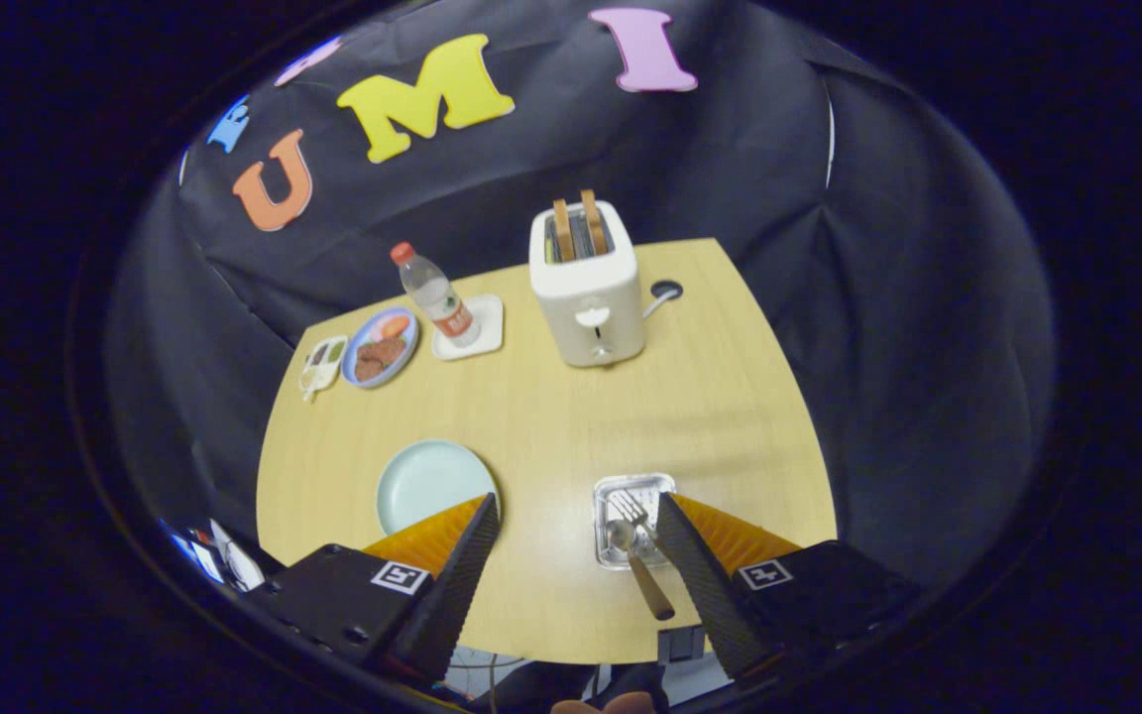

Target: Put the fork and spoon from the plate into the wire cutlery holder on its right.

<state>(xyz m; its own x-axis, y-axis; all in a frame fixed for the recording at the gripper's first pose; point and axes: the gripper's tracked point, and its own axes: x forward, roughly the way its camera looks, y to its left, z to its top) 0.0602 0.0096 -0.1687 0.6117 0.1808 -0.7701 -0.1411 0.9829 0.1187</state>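
Note:
A pale green plate (pixel 427 483) lies on the wooden table (pixel 551 416), just ahead of my left finger, with nothing on it. To its right stands the wire cutlery holder (pixel 633 493), next to my right finger. A fork (pixel 634 513) and a spoon (pixel 623 535) sit in it, heads up, and a wooden handle (pixel 652 589) sticks out toward me. My gripper (pixel 578 508) is open, raised above the table's near edge, with bare table between the fingers.
A white toaster (pixel 588 288) with two slices stands at the back of the table. Left of it are a water bottle (pixel 435 297) on a white coaster, a blue plate of food (pixel 382 346) and a small dish (pixel 321 365).

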